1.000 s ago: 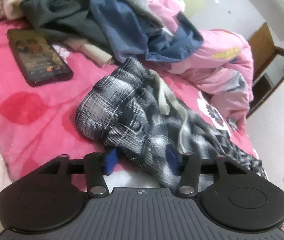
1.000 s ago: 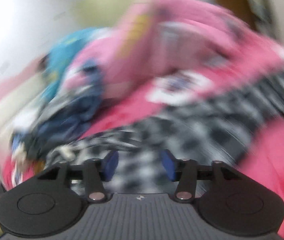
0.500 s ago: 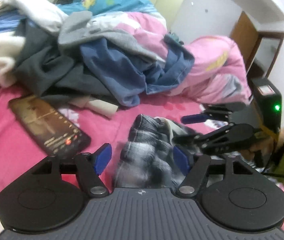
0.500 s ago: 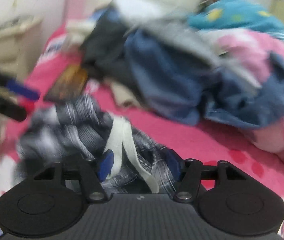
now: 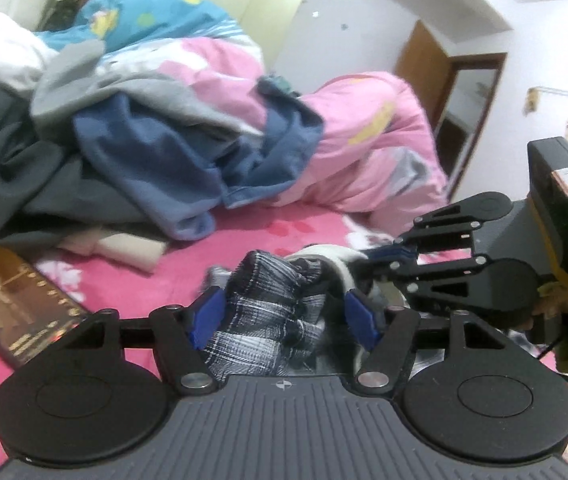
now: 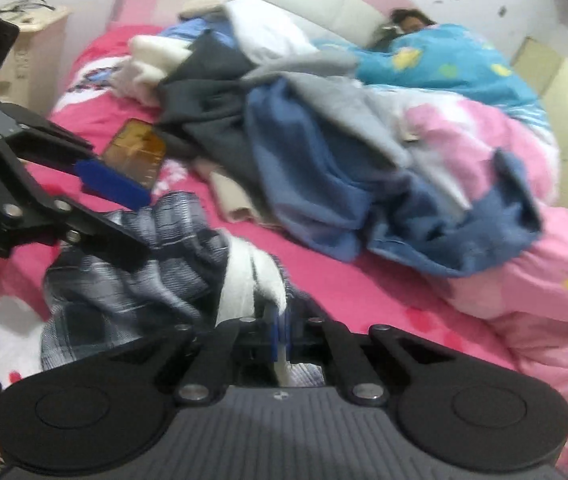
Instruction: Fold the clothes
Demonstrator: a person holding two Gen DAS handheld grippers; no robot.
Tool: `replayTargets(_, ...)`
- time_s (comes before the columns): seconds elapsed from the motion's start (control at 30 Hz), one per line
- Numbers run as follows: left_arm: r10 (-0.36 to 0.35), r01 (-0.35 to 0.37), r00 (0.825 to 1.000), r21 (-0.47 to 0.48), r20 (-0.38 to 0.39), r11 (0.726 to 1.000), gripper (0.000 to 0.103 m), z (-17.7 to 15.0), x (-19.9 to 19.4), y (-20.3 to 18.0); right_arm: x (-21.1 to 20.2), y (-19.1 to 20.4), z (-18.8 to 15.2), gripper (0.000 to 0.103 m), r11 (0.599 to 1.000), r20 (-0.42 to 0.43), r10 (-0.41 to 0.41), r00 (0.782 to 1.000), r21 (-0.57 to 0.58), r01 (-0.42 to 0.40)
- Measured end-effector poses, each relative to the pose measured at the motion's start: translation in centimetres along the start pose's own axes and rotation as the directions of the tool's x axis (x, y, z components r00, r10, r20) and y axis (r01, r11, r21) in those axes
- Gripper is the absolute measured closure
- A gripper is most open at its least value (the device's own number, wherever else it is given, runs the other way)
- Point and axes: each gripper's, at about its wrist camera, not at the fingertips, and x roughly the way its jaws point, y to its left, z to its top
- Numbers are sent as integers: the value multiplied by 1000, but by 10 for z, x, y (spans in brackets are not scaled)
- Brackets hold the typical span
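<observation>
A black-and-white plaid garment (image 5: pixel 272 312) with a white drawstring band lies bunched on the pink bed. My left gripper (image 5: pixel 284 314) is open, its blue pads on either side of the plaid cloth. My right gripper (image 6: pixel 280 332) is shut on the garment's white band (image 6: pixel 252 280). It also shows in the left wrist view (image 5: pixel 387 254), at the right, pinching the same edge. In the right wrist view the left gripper (image 6: pixel 112 196) is at the left over the plaid garment (image 6: pixel 132 276).
A pile of clothes, blue (image 5: pixel 172 160), dark grey and light grey, lies behind the garment. A phone (image 5: pixel 16 304) lies at the left on the pink bedspread (image 5: pixel 276 228). A pink duvet (image 5: pixel 363 144) is heaped at the right. A person lies under a blue blanket (image 6: pixel 443 60).
The right gripper has closed on the white band. Both grippers have come to the bunched end of the plaid garment, and the left camera now looks flatter across the bed.
</observation>
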Motion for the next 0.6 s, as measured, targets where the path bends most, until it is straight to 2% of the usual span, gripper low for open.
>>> replayTargets(0.23, 49, -49, 999, 20, -8, 999, 36, 4, 24, 0, 42, -16, 8, 100, 996, -50, -84, 995, -41, 82)
replayTargets(0.5, 174, -172, 983, 40, -54, 984, 37, -2, 39, 14, 88, -21, 8, 100, 998, -55, -56, 997, -17, 55)
replayTargets(0.6, 184, -183, 983, 27, -22, 983, 37, 2, 27, 16, 99, -15, 5, 100, 999, -52, -33, 998, -11, 33)
